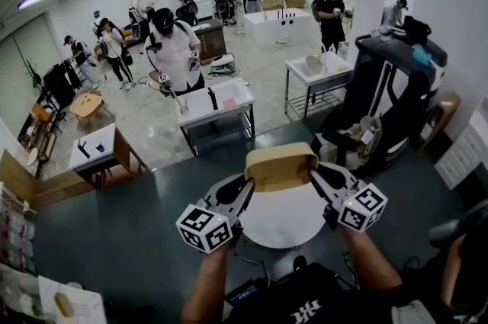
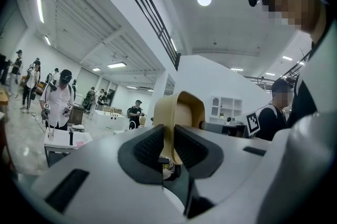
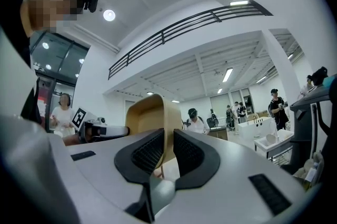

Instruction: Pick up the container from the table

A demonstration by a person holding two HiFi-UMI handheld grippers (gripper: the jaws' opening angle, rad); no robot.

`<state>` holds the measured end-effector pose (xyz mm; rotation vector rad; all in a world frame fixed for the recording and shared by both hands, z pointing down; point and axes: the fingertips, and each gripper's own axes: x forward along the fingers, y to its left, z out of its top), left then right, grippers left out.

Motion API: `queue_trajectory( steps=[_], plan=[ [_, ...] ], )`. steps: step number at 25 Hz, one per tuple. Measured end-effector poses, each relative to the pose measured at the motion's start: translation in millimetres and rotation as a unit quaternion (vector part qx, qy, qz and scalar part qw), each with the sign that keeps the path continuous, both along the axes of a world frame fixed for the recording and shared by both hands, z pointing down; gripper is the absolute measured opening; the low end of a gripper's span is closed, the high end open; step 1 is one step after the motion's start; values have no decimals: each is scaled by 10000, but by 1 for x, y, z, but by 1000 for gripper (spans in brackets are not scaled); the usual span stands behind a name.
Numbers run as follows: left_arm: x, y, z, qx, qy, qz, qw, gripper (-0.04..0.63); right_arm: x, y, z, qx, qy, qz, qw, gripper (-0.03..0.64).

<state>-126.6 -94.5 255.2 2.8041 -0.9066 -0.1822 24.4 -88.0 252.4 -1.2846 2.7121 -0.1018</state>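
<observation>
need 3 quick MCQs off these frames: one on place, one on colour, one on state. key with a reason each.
1. Where is the container?
A. flat on the dark table
B. gripped at its two ends by the left tongs and the right tongs
C. on the floor

2. What colour is the container?
A. blue
B. red
C. tan

3. How do the left tongs stand?
A. shut on the container's wall
B. wide open and empty
C. out of view

Key:
1 B, the head view shows one pair of tongs at each end of it.
2 C, it is tan in all three views.
3 A, the left gripper view shows both pads pressed on the wall.
</observation>
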Motion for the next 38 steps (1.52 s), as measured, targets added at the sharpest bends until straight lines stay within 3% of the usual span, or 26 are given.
queue_trajectory(
  steps=[5,9,13,22,30,38],
  plan=[
    [9,15,-10,66,-80,-171,9998,61,10,10,-7,33,-150,-175,9997,75],
    [13,20,-35,342,-193,-331,9987,61,15,10,-27,274,-305,-362,9985,75],
    [40,23,-49,439,-278,-334,9981,63,41,11,-39,364,-383,-391,9978,75],
    [76,25,-25,56,-302,-315,9990,63,76,15,-21,192,-373,-362,9985,74],
    [69,23,-18,-53,-338,-351,9988,63,69,13,-15,106,-399,-482,9980,75],
    [38,18,4,-278,-330,-399,9983,63,38,5,5,-51,-400,-508,9979,75]
  ],
)
